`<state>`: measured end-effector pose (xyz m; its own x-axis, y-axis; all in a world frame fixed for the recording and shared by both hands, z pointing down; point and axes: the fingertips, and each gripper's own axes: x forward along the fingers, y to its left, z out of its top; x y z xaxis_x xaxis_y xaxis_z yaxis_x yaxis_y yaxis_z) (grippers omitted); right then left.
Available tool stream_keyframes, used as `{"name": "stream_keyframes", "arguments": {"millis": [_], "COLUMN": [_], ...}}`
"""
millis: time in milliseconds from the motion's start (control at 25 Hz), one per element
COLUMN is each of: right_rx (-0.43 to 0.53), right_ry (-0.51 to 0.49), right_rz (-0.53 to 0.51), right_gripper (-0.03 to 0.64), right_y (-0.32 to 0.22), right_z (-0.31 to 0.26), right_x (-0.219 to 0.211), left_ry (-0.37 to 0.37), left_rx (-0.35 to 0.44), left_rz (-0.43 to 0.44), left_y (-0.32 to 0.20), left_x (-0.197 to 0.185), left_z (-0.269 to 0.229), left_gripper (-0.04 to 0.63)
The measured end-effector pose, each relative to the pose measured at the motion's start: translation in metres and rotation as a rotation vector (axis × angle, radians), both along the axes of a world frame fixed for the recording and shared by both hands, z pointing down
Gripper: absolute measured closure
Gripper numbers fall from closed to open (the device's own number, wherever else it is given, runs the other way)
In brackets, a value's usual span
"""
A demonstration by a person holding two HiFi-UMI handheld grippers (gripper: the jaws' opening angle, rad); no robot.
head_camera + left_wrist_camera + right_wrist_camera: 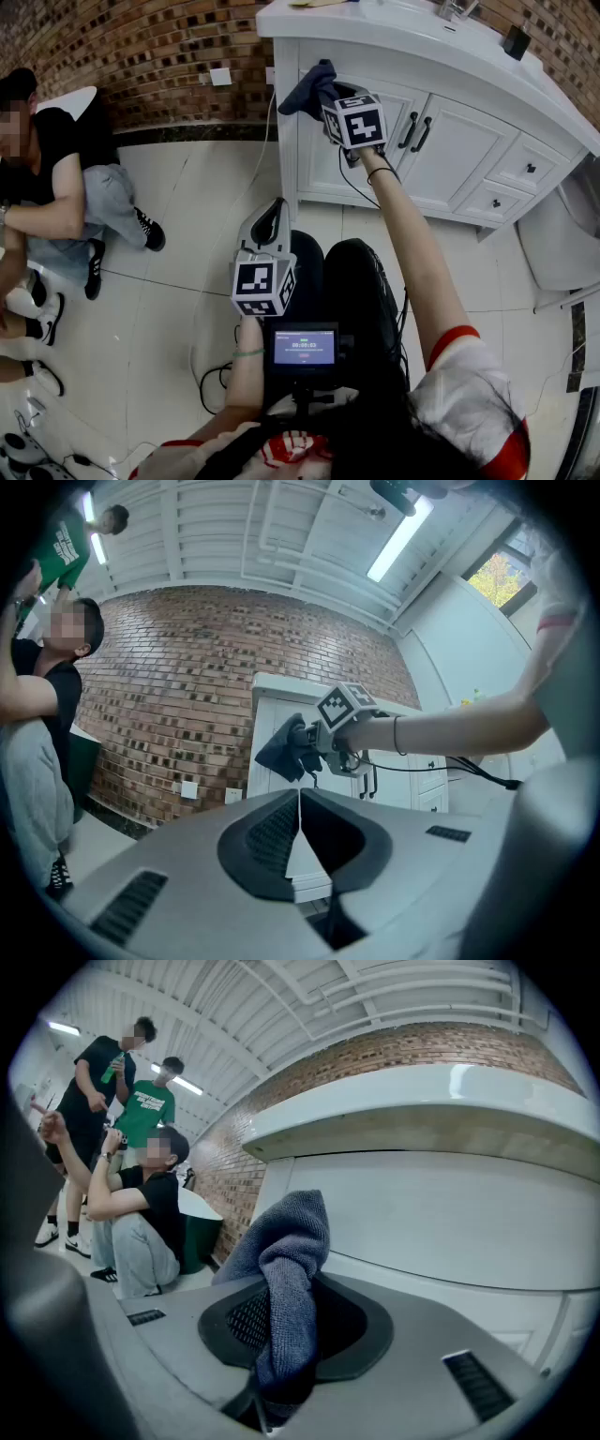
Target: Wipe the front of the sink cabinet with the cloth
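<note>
The white sink cabinet [450,141] stands at the upper right of the head view, doors closed with dark handles. My right gripper [330,101] is shut on a dark blue cloth [307,86], held against the upper left corner of the cabinet front. In the right gripper view the cloth [286,1251] bunches up between the jaws, just in front of the white panel [450,1213]. My left gripper [276,210] hangs lower, over the floor in front of the cabinet, jaws shut on nothing [299,803]. It looks toward the cloth [283,747].
A person [56,187] sits on the tiled floor at the left by the brick wall [169,56]. Two more people [103,1082] stand behind. Cables [211,384] lie on the floor near me. A white fixture [562,244] stands right of the cabinet.
</note>
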<state>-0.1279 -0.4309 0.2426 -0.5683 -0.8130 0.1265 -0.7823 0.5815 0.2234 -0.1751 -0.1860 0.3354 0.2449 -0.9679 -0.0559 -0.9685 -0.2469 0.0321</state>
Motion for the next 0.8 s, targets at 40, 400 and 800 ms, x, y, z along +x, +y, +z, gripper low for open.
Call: {"name": "stream_keyframes", "arguments": {"millis": [40,400,800], "right_rx": [0.005,0.024,-0.053], "right_ry": [0.006,0.034,0.004], "right_rz": [0.011,0.184,0.383], "right_gripper": [0.508,0.508,0.508], "right_y": [0.000,-0.007,-0.011], "right_z": [-0.001,-0.006,0.016], "right_x": [0.008,0.121,0.249], "left_ry": [0.002,0.001,-0.065], "left_rx": [0.005,0.040,0.030], "left_rz": [0.002,0.062,0.130], "left_y": [-0.001,-0.001,-0.010], "left_x": [-0.001,0.023,0.051], "left_z": [-0.001,-0.010,-0.007], "left_gripper": [0.563,0.563,0.563]}}
